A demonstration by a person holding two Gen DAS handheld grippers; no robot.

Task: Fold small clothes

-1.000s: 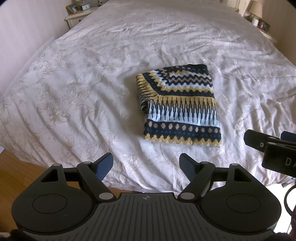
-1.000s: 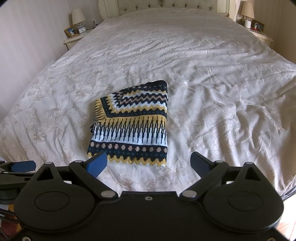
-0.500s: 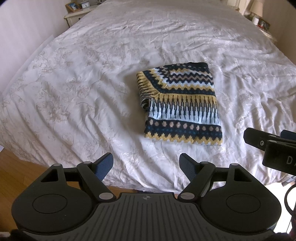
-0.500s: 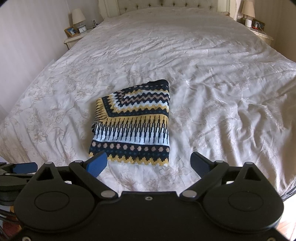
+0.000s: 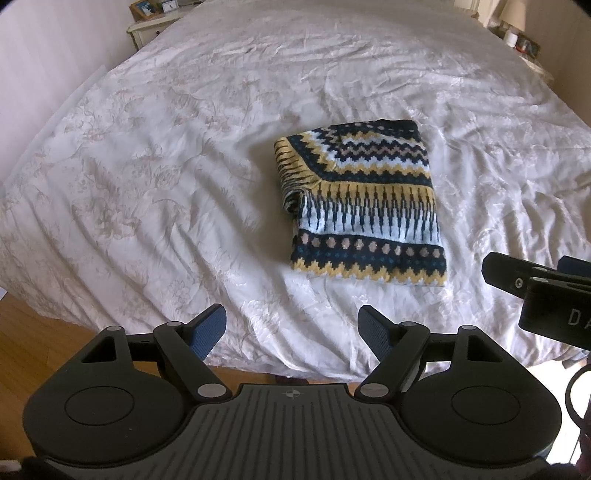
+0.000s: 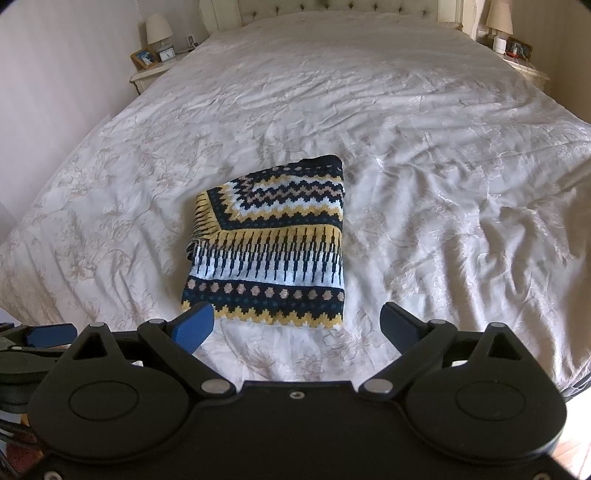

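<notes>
a patterned knit sweater (image 5: 364, 206) lies folded into a neat rectangle near the foot of a white bed (image 5: 147, 166). the left gripper (image 5: 291, 328) and right gripper (image 6: 297, 325) hover short of it, fingers apart and empty. judged done; best to withdraw without brushing it. nothing has visibly changed since the earlier frames.

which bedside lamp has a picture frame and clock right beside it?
The lamp on the left nightstand in the right wrist view, beside a picture frame and clock. The other lamp has neither.
</notes>
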